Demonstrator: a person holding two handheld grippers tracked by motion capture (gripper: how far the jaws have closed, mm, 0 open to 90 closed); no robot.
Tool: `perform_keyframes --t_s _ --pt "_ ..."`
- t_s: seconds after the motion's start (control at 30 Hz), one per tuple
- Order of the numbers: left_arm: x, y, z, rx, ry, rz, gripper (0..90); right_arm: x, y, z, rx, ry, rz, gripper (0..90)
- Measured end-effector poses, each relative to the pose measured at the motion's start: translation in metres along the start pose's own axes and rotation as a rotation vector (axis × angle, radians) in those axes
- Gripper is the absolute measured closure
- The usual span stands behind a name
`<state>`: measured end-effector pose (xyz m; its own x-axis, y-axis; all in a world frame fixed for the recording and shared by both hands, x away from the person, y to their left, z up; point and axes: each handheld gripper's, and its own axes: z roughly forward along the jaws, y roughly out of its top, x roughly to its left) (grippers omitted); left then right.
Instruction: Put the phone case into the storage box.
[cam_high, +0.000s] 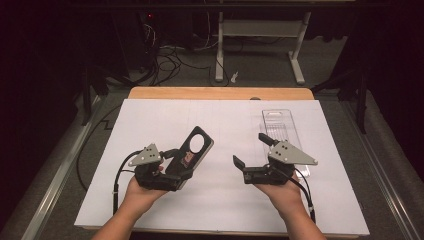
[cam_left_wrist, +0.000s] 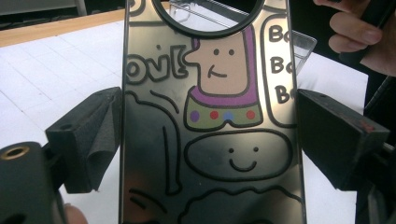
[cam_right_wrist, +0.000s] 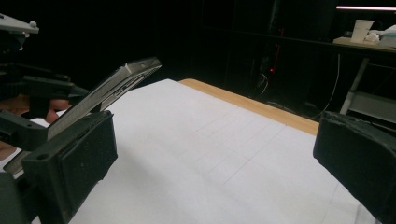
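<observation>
A black phone case (cam_high: 195, 147) with a round camera hole and cartoon drawings is held tilted above the white sheet (cam_high: 150, 120). My left gripper (cam_high: 182, 162) is shut on it, one jaw on each long edge. Up close the case (cam_left_wrist: 210, 140) stands between the two pads (cam_left_wrist: 93, 140), and from the side it (cam_right_wrist: 116, 86) slopes upward. My right gripper (cam_high: 251, 150) is open with nothing between its jaws, hovering over the sheet to the right of the case. Its jaws spread wide in its own view (cam_right_wrist: 210, 154).
A clear plastic case shell (cam_high: 282, 130) lies on the sheet at the right, just beyond the right gripper, and its edge (cam_left_wrist: 299, 42) shows behind the phone case. The wooden table edge (cam_high: 220, 93) runs along the far side. Table legs and cables stand on the floor beyond.
</observation>
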<state>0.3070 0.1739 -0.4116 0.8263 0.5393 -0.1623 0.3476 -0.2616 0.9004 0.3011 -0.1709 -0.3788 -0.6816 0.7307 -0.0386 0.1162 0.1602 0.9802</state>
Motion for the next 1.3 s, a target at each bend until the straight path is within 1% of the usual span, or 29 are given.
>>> perform_keyframes --t_s 0.13,0.23,0.27,0.3,0.33,0.4,0.57,0.63,0.67,0.73,0.77,0.9,0.97,1.0,1.03,1.07,1.1,1.13,1.17,1.2,1.23,1.27,1.3 --pt "-0.002 0.000 0.001 0.004 -0.012 0.024 13.1 0.003 -0.009 0.001 0.017 0.018 0.012 0.4" --pt "-0.003 0.000 0.003 0.005 -0.022 0.030 13.1 0.005 -0.017 0.000 0.033 0.034 0.017 0.3" --pt "-0.004 -0.001 0.003 0.006 -0.025 0.031 13.1 0.006 -0.022 -0.001 0.039 0.047 0.023 0.3" --pt "-0.004 -0.001 0.004 0.005 -0.032 0.033 13.1 0.006 -0.022 -0.001 0.039 0.047 0.023 0.4" --pt "-0.004 -0.001 0.005 0.005 -0.038 0.034 13.1 0.006 -0.027 -0.002 0.046 0.055 0.029 0.4" --pt "-0.005 -0.002 0.008 0.011 -0.059 0.042 13.1 0.007 -0.031 -0.003 0.054 0.066 0.034 0.4" --pt "-0.006 -0.003 0.011 0.028 -0.078 0.052 13.1 0.007 -0.037 -0.006 0.060 0.088 0.040 0.5" --pt "-0.008 -0.003 0.012 0.031 -0.088 0.064 13.1 0.007 -0.040 -0.006 0.066 0.105 0.060 1.3" --pt "-0.008 -0.003 0.012 0.031 -0.088 0.064 13.1 0.007 -0.040 -0.006 0.066 0.105 0.060 1.3" --pt "-0.008 -0.003 0.013 0.035 -0.096 0.071 13.1 0.008 -0.041 -0.006 0.065 0.112 0.062 2.8" --pt "-0.009 -0.003 0.014 0.038 -0.104 0.077 13.1 0.009 -0.042 -0.006 0.064 0.128 0.071 3.6" --pt "-0.010 -0.003 0.014 0.037 -0.115 0.079 13.1 0.010 -0.043 -0.004 0.065 0.145 0.082 5.8" --pt "-0.011 -0.004 0.014 0.041 -0.120 0.082 13.1 0.011 -0.043 -0.003 0.067 0.160 0.081 8.4" --pt "-0.012 -0.004 0.015 0.044 -0.126 0.085 13.1 0.012 -0.043 -0.003 0.073 0.180 0.083 12.1" --pt "-0.013 -0.004 0.016 0.045 -0.126 0.085 13.1 0.013 -0.043 -0.003 0.073 0.188 0.084 14.6" --pt "-0.013 -0.004 0.016 0.045 -0.126 0.085 13.1 0.013 -0.043 -0.003 0.072 0.200 0.086 16.3" --pt "-0.013 -0.004 0.016 0.046 -0.131 0.084 13.1 0.013 -0.043 -0.003 0.072 0.200 0.086 16.3" --pt "-0.013 -0.004 0.016 0.047 -0.133 0.090 13.0 0.013 -0.043 -0.003 0.073 0.224 0.089 19.9" --pt "-0.013 -0.004 0.016 0.047 -0.133 0.090 13.1 0.013 -0.043 -0.003 0.073 0.224 0.089 19.9" --pt "-0.014 -0.004 0.016 0.045 -0.138 0.091 13.1 0.013 -0.043 -0.003 0.071 0.237 0.087 22.2" --pt "-0.014 -0.004 0.017 0.043 -0.142 0.091 13.1 0.013 -0.043 -0.002 0.071 0.267 0.092 27.7" --pt "-0.014 -0.004 0.017 0.043 -0.142 0.091 13.1 0.013 -0.043 -0.002 0.071 0.267 0.092 27.7" --pt "-0.015 -0.004 0.018 0.047 -0.148 0.097 13.1 0.013 -0.043 -0.002 0.069 0.287 0.092 32.4"
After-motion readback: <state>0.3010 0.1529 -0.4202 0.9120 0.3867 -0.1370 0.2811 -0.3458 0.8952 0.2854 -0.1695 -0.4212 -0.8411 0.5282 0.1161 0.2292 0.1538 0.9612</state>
